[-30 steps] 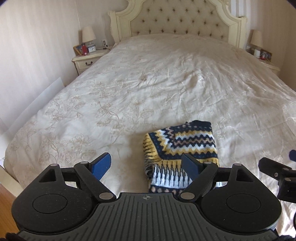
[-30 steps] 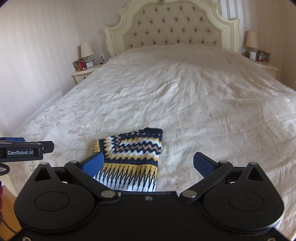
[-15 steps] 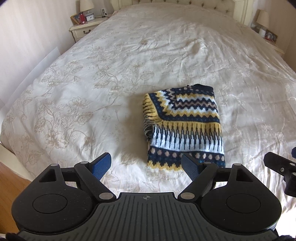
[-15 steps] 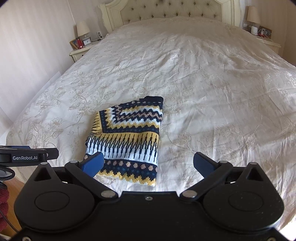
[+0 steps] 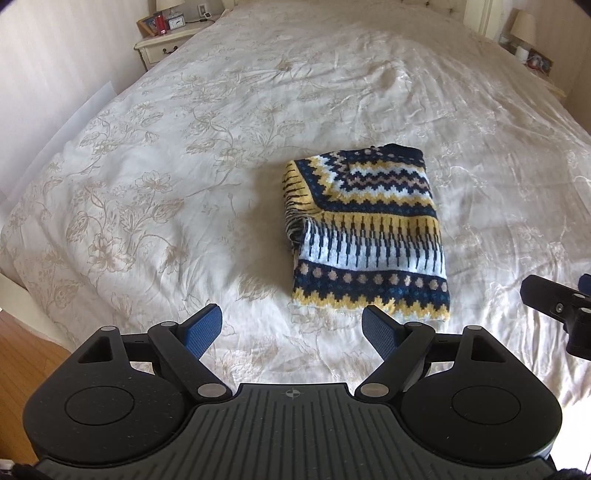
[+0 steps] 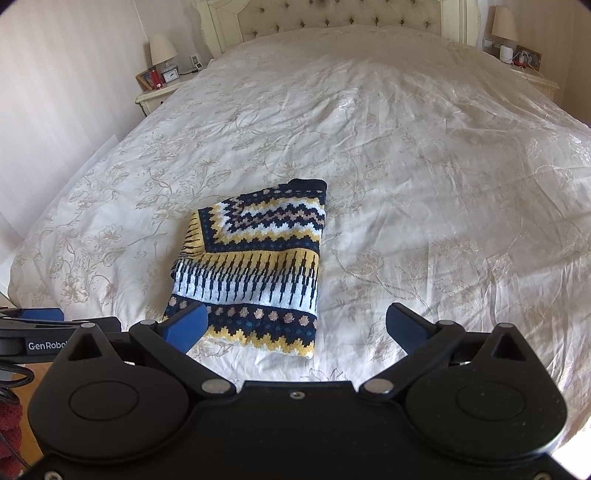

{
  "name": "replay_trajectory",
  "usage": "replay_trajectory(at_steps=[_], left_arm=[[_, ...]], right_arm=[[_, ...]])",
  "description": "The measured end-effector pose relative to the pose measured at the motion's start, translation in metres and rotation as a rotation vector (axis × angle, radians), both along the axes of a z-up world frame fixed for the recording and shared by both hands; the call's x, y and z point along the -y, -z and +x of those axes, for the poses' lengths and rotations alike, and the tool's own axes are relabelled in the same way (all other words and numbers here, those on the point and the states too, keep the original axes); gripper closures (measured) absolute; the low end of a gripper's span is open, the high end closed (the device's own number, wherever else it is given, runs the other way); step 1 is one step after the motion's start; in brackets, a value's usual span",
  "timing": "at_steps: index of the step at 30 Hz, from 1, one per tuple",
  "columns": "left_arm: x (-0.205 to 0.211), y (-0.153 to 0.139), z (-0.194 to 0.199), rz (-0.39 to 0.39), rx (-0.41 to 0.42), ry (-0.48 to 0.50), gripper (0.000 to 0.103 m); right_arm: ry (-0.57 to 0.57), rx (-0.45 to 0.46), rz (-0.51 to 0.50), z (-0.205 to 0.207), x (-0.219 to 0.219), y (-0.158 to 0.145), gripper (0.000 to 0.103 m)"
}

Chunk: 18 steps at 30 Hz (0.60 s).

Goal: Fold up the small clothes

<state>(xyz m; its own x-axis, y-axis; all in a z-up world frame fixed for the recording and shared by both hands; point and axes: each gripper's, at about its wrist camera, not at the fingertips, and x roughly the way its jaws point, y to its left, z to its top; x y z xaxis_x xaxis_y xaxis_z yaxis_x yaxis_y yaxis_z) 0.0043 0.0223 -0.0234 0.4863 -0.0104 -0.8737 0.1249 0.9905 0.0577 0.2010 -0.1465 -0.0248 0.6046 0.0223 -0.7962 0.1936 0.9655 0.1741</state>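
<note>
- Reading "GenRobo" in white letters is possible on the side of the left gripper (image 6: 33,317), cut off behind the right gripper's body in the right wrist view; no other writing is legible.
- Around the bed (image 5: 184,166) with its cream floral bedspread: a tufted headboard (image 6: 332,16), a nightstand (image 6: 159,94) on the left with a lamp (image 6: 161,48), a small clock (image 6: 170,75) and a red item, and a second lamp (image 6: 504,22) on the right.
- A folded knit sweater (image 5: 365,236), navy, yellow and white zigzag pattern, lies flat on the bedspread near the bed's foot.
- Left gripper (image 5: 291,326) jaws stand wide apart and empty; the sweater's near hem sits just ahead of its right finger.
- Right gripper (image 6: 295,325) jaws are also spread and empty, the sweater's near hem lying between them, toward its left finger.
</note>
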Motion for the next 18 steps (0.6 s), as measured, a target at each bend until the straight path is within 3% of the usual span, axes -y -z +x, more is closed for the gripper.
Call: replay_trajectory(at_steps=[18], left_arm=[[0.000,0.005,-0.012,-0.013,-0.020,0.001,0.021]], right_arm=[[0.004,-0.005,0.003,-0.006,-0.004,0.003,0.001]])
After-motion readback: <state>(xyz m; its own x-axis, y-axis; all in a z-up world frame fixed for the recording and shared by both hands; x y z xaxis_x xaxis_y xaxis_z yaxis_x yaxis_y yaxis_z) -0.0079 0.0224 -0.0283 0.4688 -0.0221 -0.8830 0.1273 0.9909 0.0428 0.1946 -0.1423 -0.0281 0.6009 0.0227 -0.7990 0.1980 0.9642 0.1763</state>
